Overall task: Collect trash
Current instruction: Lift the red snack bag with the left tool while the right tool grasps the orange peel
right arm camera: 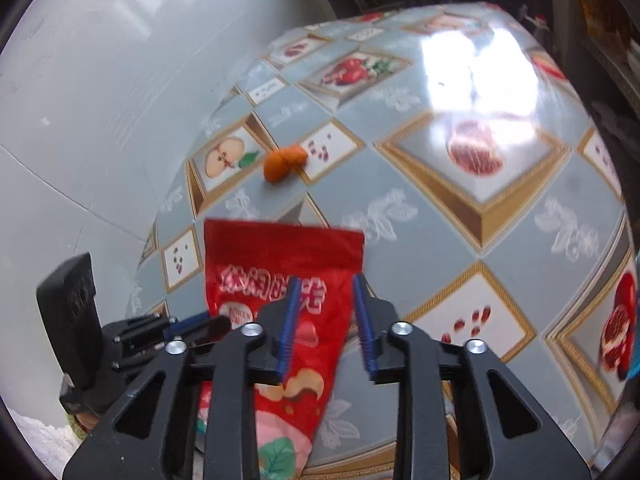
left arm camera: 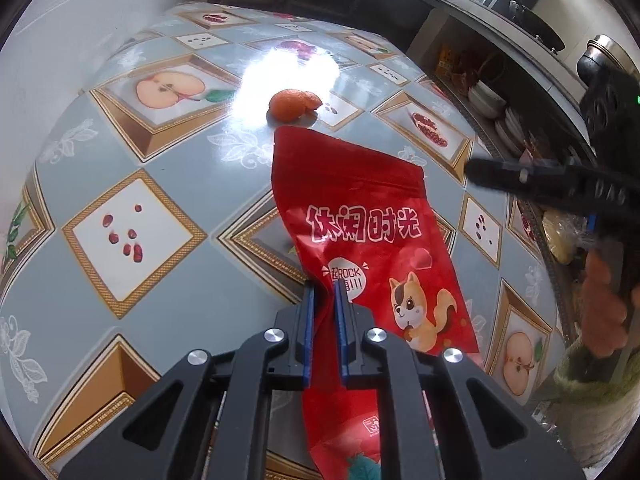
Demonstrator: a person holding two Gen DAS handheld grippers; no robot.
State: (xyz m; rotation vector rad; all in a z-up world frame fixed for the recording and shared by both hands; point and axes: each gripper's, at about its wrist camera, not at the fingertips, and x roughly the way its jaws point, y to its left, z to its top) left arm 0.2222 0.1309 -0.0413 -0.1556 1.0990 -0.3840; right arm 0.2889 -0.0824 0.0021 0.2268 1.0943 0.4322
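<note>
Crinkly red foil snack bag point(left arm camera: 360, 216) is pinched near its lower edge by the left gripper point(left arm camera: 325, 292), jaws clamped on it, hanging above the table point(left arm camera: 132, 160). Looks light, floppy and slick, so grab a flat edge. At 3 o'clock the right gripper point(right arm camera: 326, 300) gapes open, holding nothing; orange peel point(left arm camera: 294, 105) sits at 12.

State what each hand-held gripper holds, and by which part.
Left hand-held gripper pinches the red snack bag at its left edge; right hand-held gripper holds nothing.
</note>
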